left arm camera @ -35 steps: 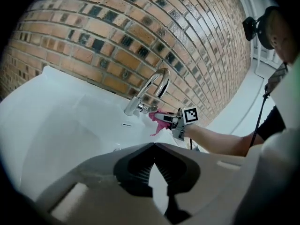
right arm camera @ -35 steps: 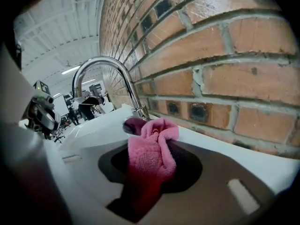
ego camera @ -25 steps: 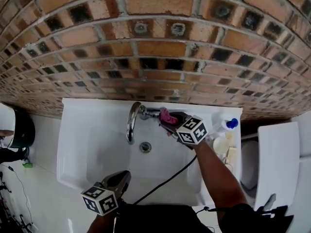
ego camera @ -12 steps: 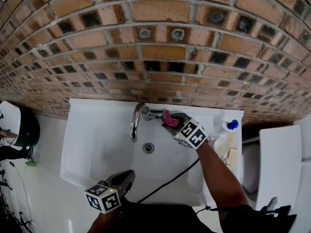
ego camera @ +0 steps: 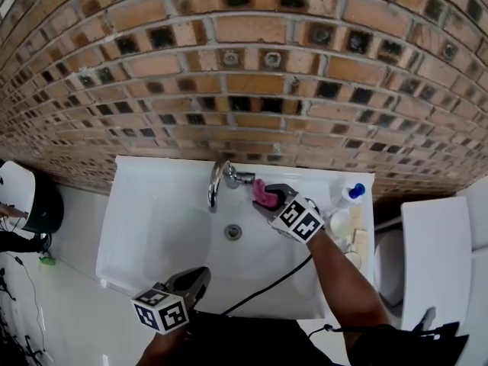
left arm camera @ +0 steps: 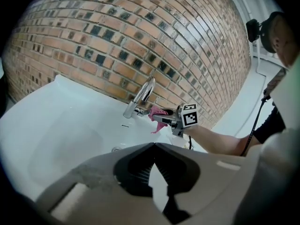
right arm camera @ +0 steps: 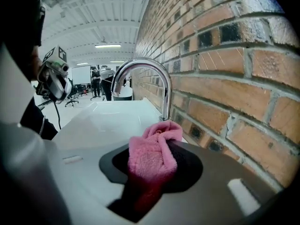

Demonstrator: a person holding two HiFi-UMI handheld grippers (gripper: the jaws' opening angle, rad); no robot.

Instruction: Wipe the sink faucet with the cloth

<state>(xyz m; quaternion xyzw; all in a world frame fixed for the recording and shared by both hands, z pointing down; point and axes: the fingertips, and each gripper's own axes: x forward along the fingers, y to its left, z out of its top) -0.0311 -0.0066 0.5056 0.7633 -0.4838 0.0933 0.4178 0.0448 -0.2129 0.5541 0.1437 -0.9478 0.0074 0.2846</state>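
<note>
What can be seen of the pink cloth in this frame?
The pink terry cloth is small, fluffy and bunched into soft folds. It is clamped in the jaws of the right gripper, with its crumpled end poking out past them and a loose tail hanging below. It sits over the back ledge of the white sink, close to the brick wall and just right of the base of the curved chrome faucet. Whether it touches the faucet cannot be told.

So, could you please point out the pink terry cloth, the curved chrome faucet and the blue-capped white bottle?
Pink terry cloth (right arm camera: 154, 156): right gripper view, middle of its bunched folds.
Curved chrome faucet (right arm camera: 165, 95): right gripper view, upright stem.
Blue-capped white bottle (ego camera: 343, 197): head view, white body.
</note>
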